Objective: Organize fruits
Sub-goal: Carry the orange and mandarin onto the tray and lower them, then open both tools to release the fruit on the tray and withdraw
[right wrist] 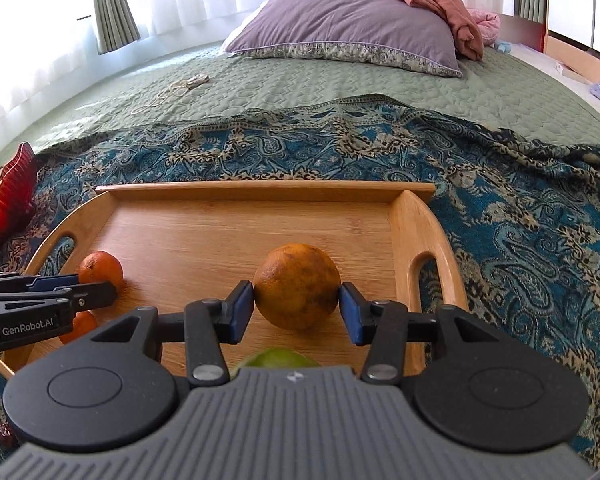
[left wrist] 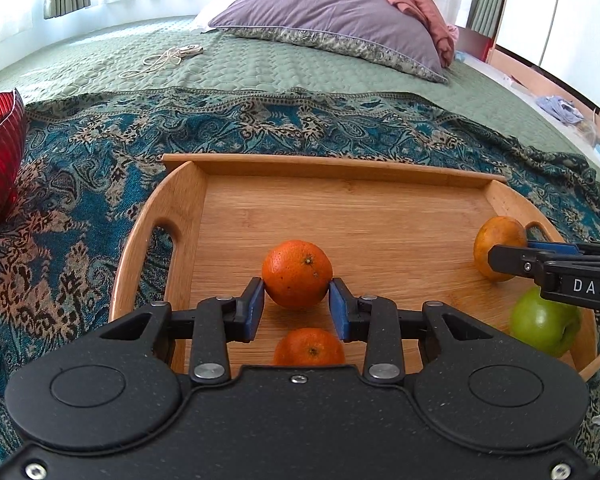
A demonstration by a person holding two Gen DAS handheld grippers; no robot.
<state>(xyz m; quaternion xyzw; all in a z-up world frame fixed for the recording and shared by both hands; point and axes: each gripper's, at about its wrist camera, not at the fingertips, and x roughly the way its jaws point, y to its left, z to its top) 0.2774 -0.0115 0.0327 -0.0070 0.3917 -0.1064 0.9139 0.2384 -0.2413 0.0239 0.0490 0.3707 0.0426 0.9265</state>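
Grasping is the step we judge in hand: our left tool (left wrist: 297, 305) brackets the bright orange (left wrist: 297, 279) mid-tray (left wrist: 328, 166), our right tool (right wrist: 297, 306) the dull orange (right wrist: 297, 286) near its right handle, both unclenched, needing closure then lifting.

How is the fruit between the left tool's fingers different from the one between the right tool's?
The left gripper brackets a bright orange with clean, vivid skin; the right gripper brackets a dull orange, yellowish-brown and blotchy. The bright orange sits near the wooden tray's left handle, the dull orange near its right. Both are round, rest on the tray, and sit between blue pads.
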